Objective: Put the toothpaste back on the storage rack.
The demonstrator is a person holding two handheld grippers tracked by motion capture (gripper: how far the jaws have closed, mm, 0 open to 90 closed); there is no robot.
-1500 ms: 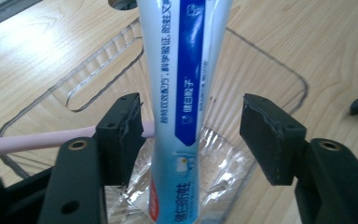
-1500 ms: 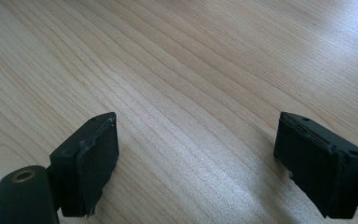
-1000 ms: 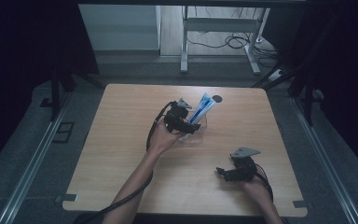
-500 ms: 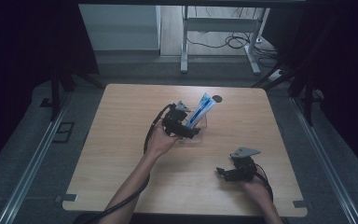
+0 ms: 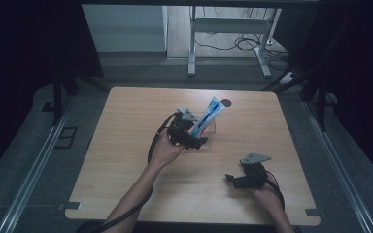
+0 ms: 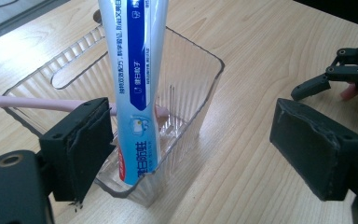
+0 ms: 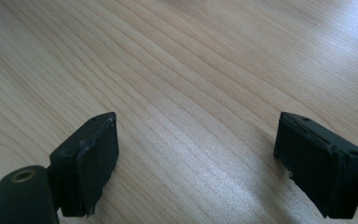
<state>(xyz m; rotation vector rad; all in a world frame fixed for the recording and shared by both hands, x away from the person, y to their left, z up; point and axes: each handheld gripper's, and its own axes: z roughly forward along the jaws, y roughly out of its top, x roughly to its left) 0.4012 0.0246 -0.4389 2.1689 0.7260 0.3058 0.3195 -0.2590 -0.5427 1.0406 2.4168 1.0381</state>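
L gripper (image 6: 191, 154) open beside toothpaste tube (image 6: 137, 88)

left gripper (image 6: 191, 154) | jaws just opened, backed off toothpaste tube (image 6: 137, 88) (it leans in clear bin (image 6: 200, 93))

toothpaste tube (image 6: 137, 88): top cut off | toothbrush (image 6: 37, 103): partly hidden

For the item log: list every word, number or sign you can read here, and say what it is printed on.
Toothpaste tube, standing in the clear plastic box: Chinese print in white down its blue band and more in red near the bottom, too blurred to quote with confidence.
Toothbrush, table, both grippers: no writing.
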